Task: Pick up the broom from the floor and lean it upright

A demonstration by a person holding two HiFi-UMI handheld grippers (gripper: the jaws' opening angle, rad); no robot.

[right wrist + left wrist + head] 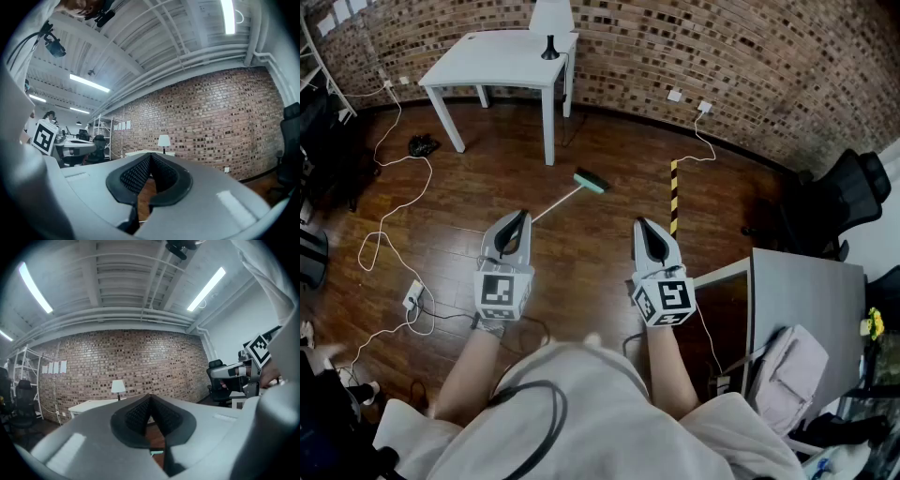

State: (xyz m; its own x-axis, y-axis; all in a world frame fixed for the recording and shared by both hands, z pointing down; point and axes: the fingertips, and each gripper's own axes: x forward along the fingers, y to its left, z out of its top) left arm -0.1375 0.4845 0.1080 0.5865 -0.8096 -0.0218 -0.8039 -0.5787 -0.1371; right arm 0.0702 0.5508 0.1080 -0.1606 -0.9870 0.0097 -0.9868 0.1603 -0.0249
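Your left gripper (517, 223) and right gripper (644, 231) both have their jaws closed together on nothing. The broom (591, 181) lies on the floor at frame centre, just above them. It looks light, with a thin, stiff, probably slick handle, so take it mid-handle.

Ceiling tube lights (206, 289) lit the room brightly and evenly, and glared white in both gripper views. Shadows beneath the white table (502, 56) were soft. Wide-angle distortion bowed the brick wall (694, 47); black vignetting ringed the gripper views. The housing of the left gripper (150, 398), close to the lens, was blurred.
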